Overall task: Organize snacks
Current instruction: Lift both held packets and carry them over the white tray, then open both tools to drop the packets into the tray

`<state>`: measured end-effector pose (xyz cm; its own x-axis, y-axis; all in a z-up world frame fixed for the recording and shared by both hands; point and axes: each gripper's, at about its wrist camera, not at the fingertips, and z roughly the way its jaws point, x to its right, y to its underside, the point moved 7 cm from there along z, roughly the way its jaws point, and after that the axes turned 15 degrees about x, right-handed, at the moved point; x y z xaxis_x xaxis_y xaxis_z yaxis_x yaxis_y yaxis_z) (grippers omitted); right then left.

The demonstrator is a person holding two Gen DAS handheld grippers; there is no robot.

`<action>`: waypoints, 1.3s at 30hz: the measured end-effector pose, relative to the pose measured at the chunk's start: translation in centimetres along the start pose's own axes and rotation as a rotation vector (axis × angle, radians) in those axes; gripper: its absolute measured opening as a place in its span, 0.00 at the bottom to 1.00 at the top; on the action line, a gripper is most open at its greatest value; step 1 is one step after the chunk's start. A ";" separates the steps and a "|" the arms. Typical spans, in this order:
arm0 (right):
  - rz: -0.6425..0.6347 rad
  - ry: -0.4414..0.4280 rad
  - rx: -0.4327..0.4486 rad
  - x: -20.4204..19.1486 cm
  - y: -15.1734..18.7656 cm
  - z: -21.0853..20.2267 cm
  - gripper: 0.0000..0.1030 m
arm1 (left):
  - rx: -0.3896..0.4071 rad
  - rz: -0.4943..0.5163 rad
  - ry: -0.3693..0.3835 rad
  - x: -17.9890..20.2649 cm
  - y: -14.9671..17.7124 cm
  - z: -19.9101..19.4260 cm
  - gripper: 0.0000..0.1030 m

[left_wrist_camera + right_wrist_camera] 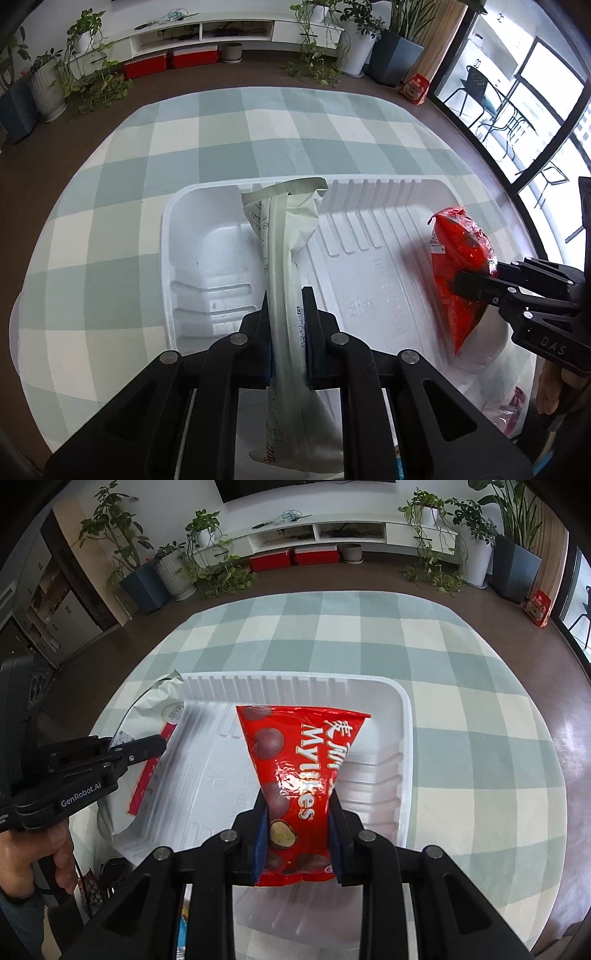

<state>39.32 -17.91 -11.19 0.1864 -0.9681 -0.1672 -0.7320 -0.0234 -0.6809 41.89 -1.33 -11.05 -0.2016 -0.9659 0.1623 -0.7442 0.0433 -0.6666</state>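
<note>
On the left, our left tool [286, 314] is clamped on a white snack pouch [284, 236], which stands tilted over the left end of a white foam tray [369, 280]. The tray rests on a surface covered in a green-and-white checked cloth [110, 221]. To the right, our right tool [297, 819] pinches a red Mylikes chocolate bag [295, 753] near its lower end, above the tray's right half. Both packs look light, soft and crinkly, probably slippery film; we judge a grip across the flat sealed edge safest.
</note>
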 end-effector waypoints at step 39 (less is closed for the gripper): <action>0.150 -0.250 0.532 -1.2 -0.3 -24.6 1.00 | 0.522 -0.199 0.030 -3.4 1.8 -29.1 1.00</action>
<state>23.13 -22.86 6.77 0.3023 -0.8616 -0.4078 -0.3460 0.2995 -0.8891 22.70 9.49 8.42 -0.1131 -0.9345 0.3374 -0.3573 -0.2786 -0.8915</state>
